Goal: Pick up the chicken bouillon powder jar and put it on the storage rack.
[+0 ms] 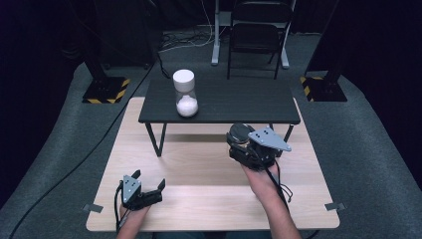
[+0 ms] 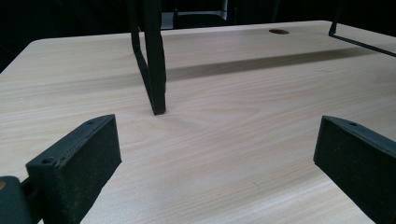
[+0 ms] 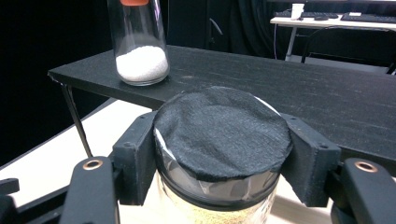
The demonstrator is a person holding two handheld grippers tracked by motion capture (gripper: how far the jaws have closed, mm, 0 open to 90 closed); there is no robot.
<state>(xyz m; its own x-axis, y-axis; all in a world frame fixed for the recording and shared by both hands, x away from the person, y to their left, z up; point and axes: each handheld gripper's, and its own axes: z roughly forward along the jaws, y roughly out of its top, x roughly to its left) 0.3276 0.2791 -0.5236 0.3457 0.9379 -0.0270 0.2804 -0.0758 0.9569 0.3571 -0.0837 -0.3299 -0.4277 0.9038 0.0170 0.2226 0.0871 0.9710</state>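
At about four o'clock on the pale wooden surface (image 1: 209, 174), the right gripper (image 1: 238, 142) is clamped on a jar with a dark fabric-like cap (image 3: 223, 133); its two pads press the jar's neck from either side, and pale yellowish grains show through the glass below. The jar is off the wood, just in front of the near edge of the black raised shelf (image 1: 249, 102). On that shelf, toward ten o'clock from the held jar, stands a second jar with a white lid (image 1: 185, 93), part filled with white grains. The step in hand looks like carrying the capped jar up to the shelf. Next it must clear the shelf's front edge, travel over the black top, and come down upright, well apart from the white-lidded jar, before the jaws let go. Down at seven o'clock, the left gripper (image 1: 149, 185) rests low with its jaws spread wide and nothing between them.
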